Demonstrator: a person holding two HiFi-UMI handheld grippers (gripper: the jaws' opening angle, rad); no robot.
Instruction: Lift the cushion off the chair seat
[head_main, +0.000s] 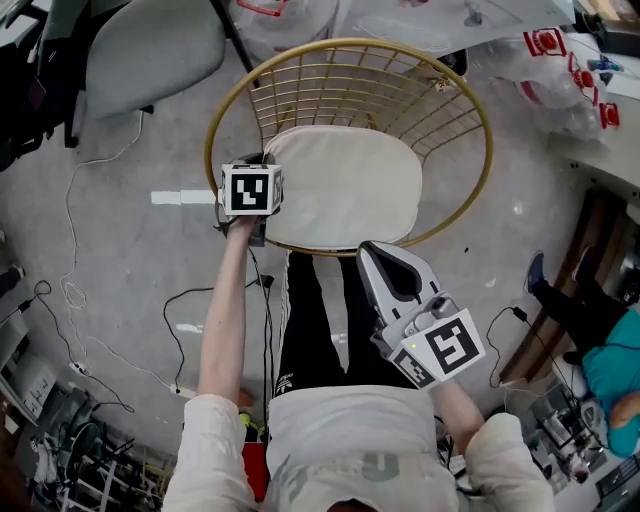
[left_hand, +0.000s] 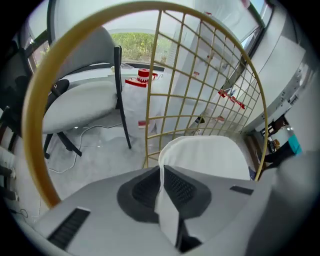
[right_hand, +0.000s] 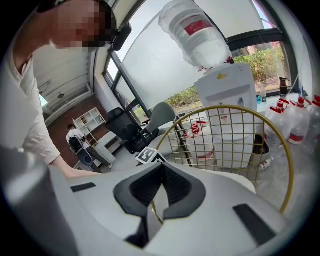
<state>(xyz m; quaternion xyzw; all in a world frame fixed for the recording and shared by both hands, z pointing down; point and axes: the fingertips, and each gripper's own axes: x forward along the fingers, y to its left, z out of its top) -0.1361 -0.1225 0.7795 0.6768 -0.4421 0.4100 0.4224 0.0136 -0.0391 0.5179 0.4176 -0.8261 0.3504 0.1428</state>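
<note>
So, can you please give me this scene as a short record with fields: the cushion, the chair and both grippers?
cushion: cream, on the chair seat
chair: gold wire, round rim
left gripper: shut on the cushion's left edge, with fabric between the jaws
right gripper: jaws together, holding nothing, near the chair's front rim
task state: cushion gripped but not yet clear of the seat
floor: grey, with loose cables

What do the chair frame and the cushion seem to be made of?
Chair frame: probably metal, thin rods joined in a grid under a thicker hoop, with a satin gold finish.
Cushion: cream fabric, matte, probably over a soft filling. Its near edge folds into a thin, limp crease.
</note>
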